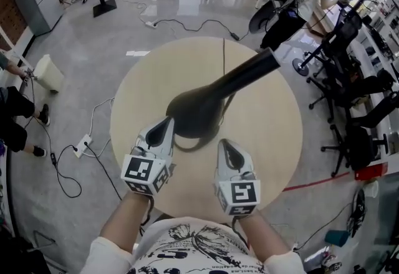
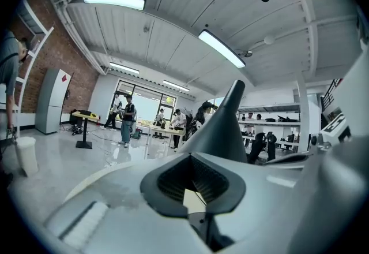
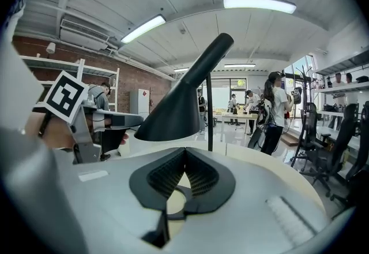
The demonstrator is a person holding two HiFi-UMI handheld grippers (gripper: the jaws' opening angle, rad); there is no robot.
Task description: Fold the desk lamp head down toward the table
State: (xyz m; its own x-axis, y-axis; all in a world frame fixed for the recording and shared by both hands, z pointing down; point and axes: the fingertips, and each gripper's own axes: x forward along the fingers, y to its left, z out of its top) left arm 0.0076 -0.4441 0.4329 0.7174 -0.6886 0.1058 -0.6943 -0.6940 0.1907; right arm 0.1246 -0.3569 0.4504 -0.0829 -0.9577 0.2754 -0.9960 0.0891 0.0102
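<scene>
**Both grippers empty at the lamp head, shade raised**

In the head view I have the black desk lamp head (image 1: 196, 111) at the centre of the frame, over the round beige worktop (image 1: 274, 136). Its tapered neck (image 1: 252, 68) runs up and right, towards the worktop's far edge.

My left gripper (image 1: 166, 129) sits at the lower left of the shade, with its tip just beside the rim. I cannot tell whether it touches. In the left gripper view its fingers (image 2: 173, 180) are pressed together with nothing between them. The lamp head (image 2: 222, 129) rises right behind them in the centre of the frame.

My right gripper (image 1: 228, 151) is below and to the right of the shade, apart from it. In the right gripper view its fingers (image 3: 202, 175) are also pressed together and hold nothing. From there the lamp head (image 3: 176, 105) shows as a dark cone above the worktop (image 3: 271, 169). Its open mouth faces down and left, and its narrow end points to the upper right. A thin upright stem (image 3: 209, 117) stands behind it. The left gripper's marker cube (image 3: 64, 96) is at the left edge of that frame.

Office chairs (image 1: 358, 101) stand on the floor at the right of the head view.
</scene>
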